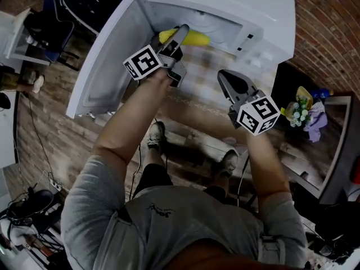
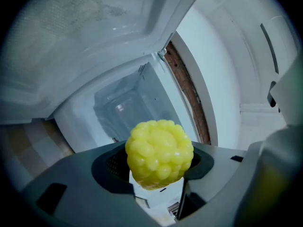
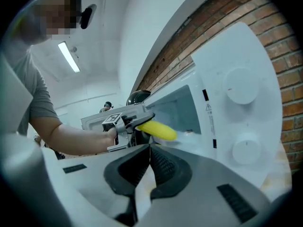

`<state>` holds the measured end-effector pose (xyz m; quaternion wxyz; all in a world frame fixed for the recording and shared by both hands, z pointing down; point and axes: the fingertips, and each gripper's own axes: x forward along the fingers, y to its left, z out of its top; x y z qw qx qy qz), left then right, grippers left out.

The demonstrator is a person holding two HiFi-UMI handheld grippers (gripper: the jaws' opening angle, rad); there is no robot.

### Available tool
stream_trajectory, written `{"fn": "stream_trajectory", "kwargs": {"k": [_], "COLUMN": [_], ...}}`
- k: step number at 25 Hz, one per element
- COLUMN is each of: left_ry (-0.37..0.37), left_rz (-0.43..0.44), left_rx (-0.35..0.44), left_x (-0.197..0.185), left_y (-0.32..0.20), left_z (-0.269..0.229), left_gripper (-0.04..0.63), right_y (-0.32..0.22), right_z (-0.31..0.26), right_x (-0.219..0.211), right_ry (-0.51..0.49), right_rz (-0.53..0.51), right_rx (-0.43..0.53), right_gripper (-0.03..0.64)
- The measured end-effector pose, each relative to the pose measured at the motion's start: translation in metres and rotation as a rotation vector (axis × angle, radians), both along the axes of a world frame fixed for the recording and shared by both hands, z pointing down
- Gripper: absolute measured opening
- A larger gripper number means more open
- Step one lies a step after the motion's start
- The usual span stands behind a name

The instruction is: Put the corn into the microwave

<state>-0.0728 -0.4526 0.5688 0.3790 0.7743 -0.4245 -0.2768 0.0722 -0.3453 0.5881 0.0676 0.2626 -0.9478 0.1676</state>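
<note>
**While the corn [image 1: 197, 38] waits at the mouth of the microwave [image 1: 264, 16], the release is left to do**

Head view: since the door [image 1: 107, 61] stands wide at the frame's left, I judge the fetching and opening done. The left hand-held gripper [image 1: 180, 35] holds the corn level at the opening, upper centre. Setting it inside and letting go remain. The right hand-held gripper [image 1: 225, 76] hangs right of centre over the checked bench [image 1: 205, 66], touching nothing.

Left gripper view: only here do I look end-on at the corn [image 2: 159, 152], clamped between the jaws, with the bare cavity [image 2: 125, 108] beyond it, left of centre.

Right gripper view: only here do I see this hand-held gripper's jaws [image 3: 149, 167] closed on nothing. It also shows the corn [image 3: 161, 131] side-on, its tip at the opening, and the dials [image 3: 241, 89] at right.
</note>
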Motion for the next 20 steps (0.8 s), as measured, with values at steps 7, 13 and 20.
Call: {"fn": "stream_trajectory", "kwargs": {"k": [7, 13, 20], "left_ry": [-0.094, -0.173, -0.222], "left_rz": [-0.023, -0.043, -0.016], "left_rx": [-0.005, -0.074, -0.119], "left_x": [-0.003, -0.005, 0.001], "left_y": [-0.052, -0.086, -0.101], "left_z": [0.004, 0.019, 0.024], "left_gripper": [0.266, 0.267, 0.266], "right_y": [-0.011, -0.013, -0.011], "right_z": [0.004, 0.009, 0.005], "right_x": [-0.029, -0.035, -0.030], "right_ry": [-0.017, -0.024, -0.038], "right_rz": [-0.030, -0.030, -0.027], "right_rx": [0.019, 0.001, -0.003], "right_gripper": [0.018, 0.018, 0.018]}}
